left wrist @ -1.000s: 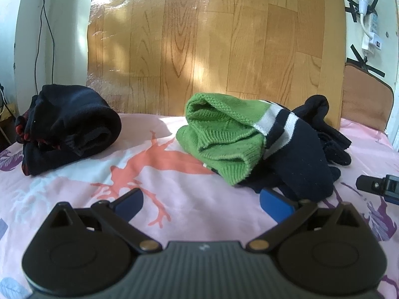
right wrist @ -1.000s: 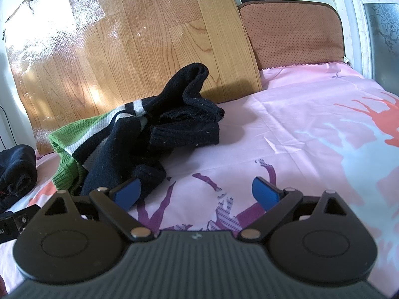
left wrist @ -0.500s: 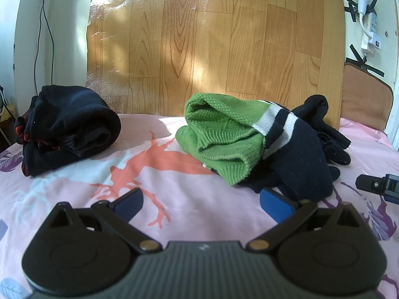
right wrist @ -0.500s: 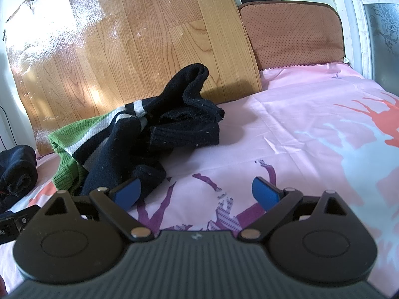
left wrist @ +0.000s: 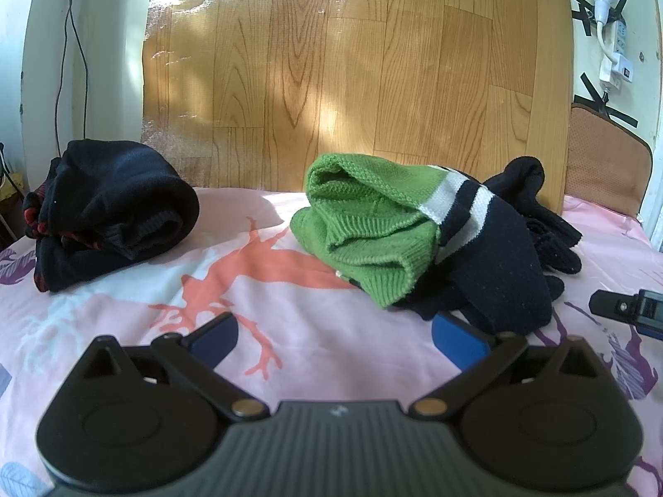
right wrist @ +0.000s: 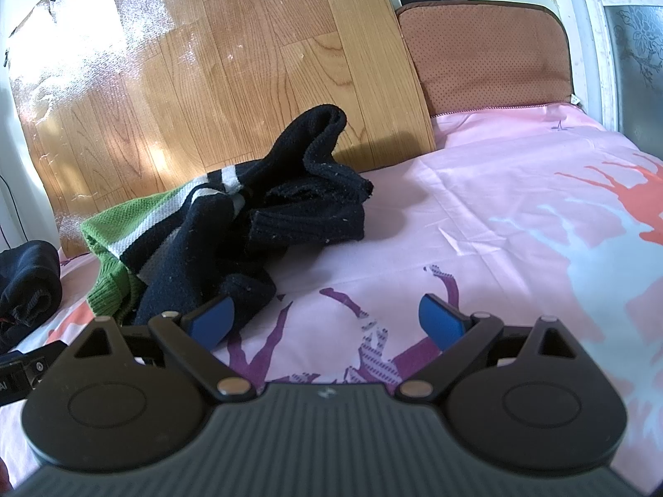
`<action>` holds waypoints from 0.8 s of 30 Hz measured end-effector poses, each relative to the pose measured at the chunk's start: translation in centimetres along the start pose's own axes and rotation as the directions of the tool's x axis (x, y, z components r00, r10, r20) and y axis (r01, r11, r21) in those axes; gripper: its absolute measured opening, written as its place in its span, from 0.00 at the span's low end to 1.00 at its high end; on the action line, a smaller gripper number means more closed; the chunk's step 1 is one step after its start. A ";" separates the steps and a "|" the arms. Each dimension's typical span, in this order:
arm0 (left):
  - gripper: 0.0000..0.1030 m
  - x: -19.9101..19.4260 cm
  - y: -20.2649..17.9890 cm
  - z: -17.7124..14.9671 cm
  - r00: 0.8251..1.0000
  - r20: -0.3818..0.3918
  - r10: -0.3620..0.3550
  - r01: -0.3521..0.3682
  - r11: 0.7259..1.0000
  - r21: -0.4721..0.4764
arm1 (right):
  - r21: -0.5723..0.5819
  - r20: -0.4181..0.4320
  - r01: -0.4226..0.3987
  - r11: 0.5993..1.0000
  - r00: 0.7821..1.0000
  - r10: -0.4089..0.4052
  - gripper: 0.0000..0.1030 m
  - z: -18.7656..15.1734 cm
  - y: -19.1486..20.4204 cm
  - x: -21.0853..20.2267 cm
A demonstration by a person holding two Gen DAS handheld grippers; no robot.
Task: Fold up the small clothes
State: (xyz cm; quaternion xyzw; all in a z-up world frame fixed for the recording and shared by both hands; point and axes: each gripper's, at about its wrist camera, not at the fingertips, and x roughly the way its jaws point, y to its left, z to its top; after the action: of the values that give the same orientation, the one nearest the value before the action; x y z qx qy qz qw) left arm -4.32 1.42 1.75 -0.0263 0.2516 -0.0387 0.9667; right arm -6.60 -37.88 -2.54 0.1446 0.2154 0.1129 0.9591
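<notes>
A crumpled knit sweater, green (left wrist: 364, 223) with white stripes and dark navy parts (left wrist: 497, 256), lies bunched on the pink patterned bed sheet (left wrist: 290, 314). In the right wrist view the same sweater (right wrist: 232, 223) sits at left centre. My left gripper (left wrist: 335, 337) is open, low over the sheet just in front of the sweater, its right blue pad near the navy edge. My right gripper (right wrist: 327, 317) is open too, its left blue pad beside the navy hem, nothing between the fingers.
A rolled dark garment with red trim (left wrist: 107, 207) lies at the left. A wood-grain board (left wrist: 352, 70) stands behind the bed, a brown cushion (right wrist: 489, 49) leans at the right. The other gripper's tip (left wrist: 630, 308) shows at the right edge.
</notes>
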 end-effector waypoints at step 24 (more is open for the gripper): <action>1.00 0.0 0.1 0.0 1.000 0.001 -0.015 0.015 1.000 -0.002 | 0.000 0.001 0.000 1.000 1.000 0.000 0.95 0.0 0.0 0.0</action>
State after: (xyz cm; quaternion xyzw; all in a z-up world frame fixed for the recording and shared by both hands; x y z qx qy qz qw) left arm -4.34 1.57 1.75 -0.0291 0.2510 -0.0456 0.9665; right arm -6.61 -37.86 -2.55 0.1445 0.2149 0.1127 0.9593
